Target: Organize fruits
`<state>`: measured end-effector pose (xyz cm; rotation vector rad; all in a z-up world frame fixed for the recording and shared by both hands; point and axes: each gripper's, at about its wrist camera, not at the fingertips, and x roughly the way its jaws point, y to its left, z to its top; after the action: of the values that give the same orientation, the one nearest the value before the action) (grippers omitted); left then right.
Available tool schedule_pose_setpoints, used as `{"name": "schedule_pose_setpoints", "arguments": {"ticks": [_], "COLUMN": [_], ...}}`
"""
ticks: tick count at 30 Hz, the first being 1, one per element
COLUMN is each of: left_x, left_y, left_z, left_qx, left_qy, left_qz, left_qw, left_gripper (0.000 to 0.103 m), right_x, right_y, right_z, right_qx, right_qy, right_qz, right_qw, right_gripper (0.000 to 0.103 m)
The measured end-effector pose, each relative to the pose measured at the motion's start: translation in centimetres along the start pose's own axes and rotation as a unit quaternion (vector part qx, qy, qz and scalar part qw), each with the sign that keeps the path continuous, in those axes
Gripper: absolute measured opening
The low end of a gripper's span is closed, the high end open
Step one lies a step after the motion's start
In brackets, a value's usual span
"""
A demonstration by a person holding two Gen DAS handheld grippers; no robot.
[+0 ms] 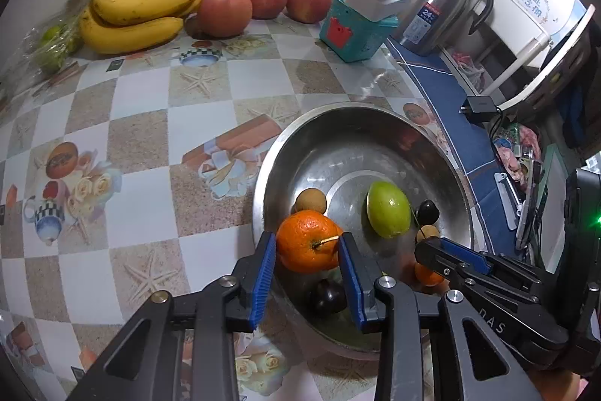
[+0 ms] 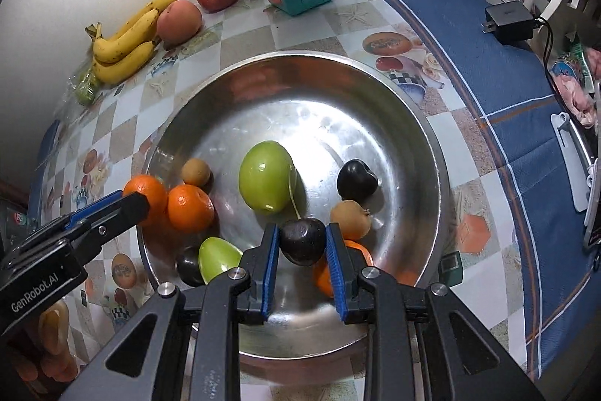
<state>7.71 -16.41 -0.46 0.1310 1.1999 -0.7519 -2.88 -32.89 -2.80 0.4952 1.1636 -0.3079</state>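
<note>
A steel bowl (image 1: pixel 300 138) (image 2: pixel 413 123) holds mixed fruit. My left gripper (image 1: pixel 308 245) is shut on an orange (image 1: pixel 306 239) over the bowl's near left rim; the same orange (image 2: pixel 144 192) and gripper show in the right wrist view. My right gripper (image 2: pixel 302 241) is shut on a dark plum (image 2: pixel 302 241) above the bowl. Inside lie a green fruit (image 2: pixel 266 175) (image 1: pixel 388 209), a second orange (image 2: pixel 189 207), two brown kiwis (image 2: pixel 196 171) (image 2: pixel 350 218), another dark plum (image 2: pixel 356 180), and a small green fruit (image 2: pixel 218 258).
Bananas (image 1: pixel 139 10) (image 2: pixel 124 40) and three apples (image 1: pixel 225 11) line the back wall. A teal box (image 1: pixel 357 32) with a white power strip, a steel kettle (image 1: pixel 439 14), and a black charger (image 2: pixel 509 21) on blue cloth stand at the right. A bagged green fruit (image 1: pixel 52 40) lies far left.
</note>
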Motion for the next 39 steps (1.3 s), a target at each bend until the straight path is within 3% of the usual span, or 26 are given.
{"name": "schedule_pose_setpoints", "arguments": {"ticks": [1, 4, 8, 11, 13, 18, 20, 22, 26, 28, 32, 39], "left_x": [-0.2, -1.4, -3.3, -4.6, -5.1, -5.5, -5.8, -6.3, -7.3, -7.5, -8.1, -7.6], "left_y": [0.1, 0.6, 2.0, 3.0, 3.5, 4.7, 5.2, 5.6, 6.0, 6.3, 7.2, 7.9], "left_z": [-0.2, -0.7, -1.7, -2.8, -4.1, -7.2, -8.3, -9.2, -11.4, -12.2, -13.5, -13.7], "left_qx": [-0.002, -0.016, -0.044, -0.056, -0.058, -0.064, -0.062, -0.066, -0.068, -0.072, -0.096, -0.109], "left_qy": [-0.001, -0.01, -0.03, -0.044, -0.049, -0.039, -0.035, -0.034, -0.036, -0.031, -0.018, 0.006], "left_qz": [-0.003, -0.016, -0.017, 0.028, 0.074, 0.155, 0.196, 0.225, 0.281, 0.291, 0.296, 0.273], "left_qw": [1.0, 0.9997, 0.9985, 0.9971, 0.9943, 0.9851, 0.978, 0.9715, 0.9565, 0.9536, 0.9501, 0.9557], "left_gripper": [0.04, 0.065, 0.068, 0.082, 0.088, 0.09, 0.09, 0.09, 0.09, 0.09, 0.09, 0.09], "right_x": [0.0, -0.1, -0.7, -1.1, -1.5, -2.8, -3.4, -3.7, -3.7, -3.6, -3.3, -3.0], "right_y": [0.1, 0.1, 0.3, 0.7, 1.2, 2.9, 4.0, 4.9, 6.0, 6.6, 7.6, 7.5], "right_z": [0.0, -0.2, -0.5, -0.9, -1.3, -3.0, -4.2, -5.3, -7.5, -8.5, -10.0, -10.7], "right_qx": [-0.001, 0.0, 0.003, 0.001, -0.005, -0.009, -0.021, -0.029, -0.035, -0.042, -0.054, -0.047], "right_qy": [0.0, 0.0, -0.002, -0.006, -0.012, -0.024, -0.029, -0.03, -0.028, -0.032, -0.035, -0.042], "right_qz": [-0.001, -0.001, -0.002, 0.003, 0.003, -0.002, -0.004, -0.006, -0.009, -0.016, -0.016, -0.023], "right_qw": [1.0, 1.0, 1.0, 1.0, 1.0, 1.0, 0.999, 0.999, 0.999, 0.998, 0.998, 0.998], "right_gripper": [0.027, 0.027, 0.027, 0.029, 0.04, 0.041, 0.053, 0.07, 0.079, 0.091, 0.094, 0.095]}}
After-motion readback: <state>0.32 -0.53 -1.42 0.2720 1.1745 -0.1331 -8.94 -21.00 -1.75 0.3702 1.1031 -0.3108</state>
